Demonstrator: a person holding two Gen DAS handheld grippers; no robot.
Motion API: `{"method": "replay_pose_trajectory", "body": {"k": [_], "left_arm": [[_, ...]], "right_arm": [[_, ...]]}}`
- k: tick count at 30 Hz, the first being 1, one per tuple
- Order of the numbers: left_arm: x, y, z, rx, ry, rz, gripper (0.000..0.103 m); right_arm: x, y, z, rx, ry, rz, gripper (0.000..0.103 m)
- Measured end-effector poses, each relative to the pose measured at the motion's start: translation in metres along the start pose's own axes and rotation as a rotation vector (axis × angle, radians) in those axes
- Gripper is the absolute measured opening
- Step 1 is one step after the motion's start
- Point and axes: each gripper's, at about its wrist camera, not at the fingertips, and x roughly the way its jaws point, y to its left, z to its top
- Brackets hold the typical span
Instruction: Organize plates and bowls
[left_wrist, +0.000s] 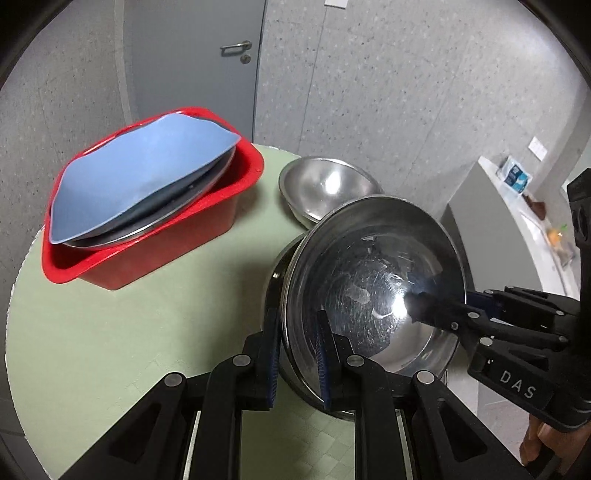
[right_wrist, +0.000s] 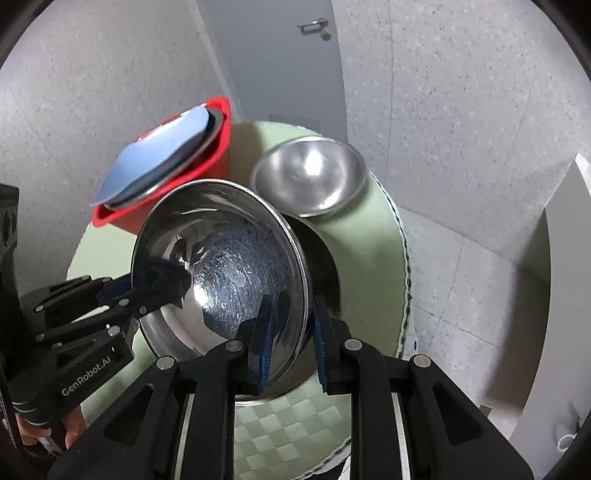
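Note:
A large steel bowl (left_wrist: 373, 280) is tilted up off a second steel dish (left_wrist: 275, 280) beneath it on the green table. My left gripper (left_wrist: 297, 358) is shut on the bowl's near rim. My right gripper (right_wrist: 291, 341) is shut on the same bowl (right_wrist: 221, 266) at its opposite rim, and shows in the left wrist view (left_wrist: 417, 308). A smaller steel bowl (left_wrist: 325, 190) sits behind, also in the right wrist view (right_wrist: 310, 181). A red tub (left_wrist: 207, 210) holds a blue plate (left_wrist: 140, 177) on a steel plate.
The round green table (left_wrist: 110, 332) ends close behind the tub and the small bowl. A grey door (left_wrist: 199, 55) and speckled walls stand beyond. A white counter (left_wrist: 517, 206) with small items is at the right. The table drops to the floor (right_wrist: 461, 295) on the right.

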Motion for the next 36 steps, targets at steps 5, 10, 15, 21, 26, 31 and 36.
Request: {"method": "replay_pose_trajectory", "body": {"k": [5, 10, 15, 21, 26, 31, 36], "left_arm": [[0.005, -0.026, 0.006, -0.021, -0.002, 0.026, 0.019], [0.007, -0.031, 0.005, -0.044, 0.01, 0.02, 0.027], [0.0, -0.037, 0.004, -0.042, 0.017, 0.037, 0.04], [-0.005, -0.037, 0.006, -0.066, 0.004, 0.042, 0.053], [-0.018, -0.035, 0.013, -0.082, -0.041, 0.049, 0.059], [-0.02, -0.037, 0.045, -0.099, -0.092, 0.038, 0.072], [0.014, -0.044, 0.076, -0.105, -0.047, 0.059, 0.074]], "right_arm": [[0.006, -0.006, 0.002, -0.021, 0.017, 0.021, 0.021], [0.007, -0.009, 0.005, -0.013, 0.032, 0.082, 0.027], [0.004, -0.007, 0.006, -0.022, 0.048, 0.118, 0.04], [-0.003, -0.013, 0.011, -0.013, 0.049, 0.15, 0.049], [-0.007, -0.023, 0.016, -0.011, 0.039, 0.169, 0.053], [-0.018, -0.042, 0.037, 0.006, -0.041, 0.159, 0.054], [0.0, -0.068, 0.073, 0.034, -0.064, 0.14, 0.055]]}}
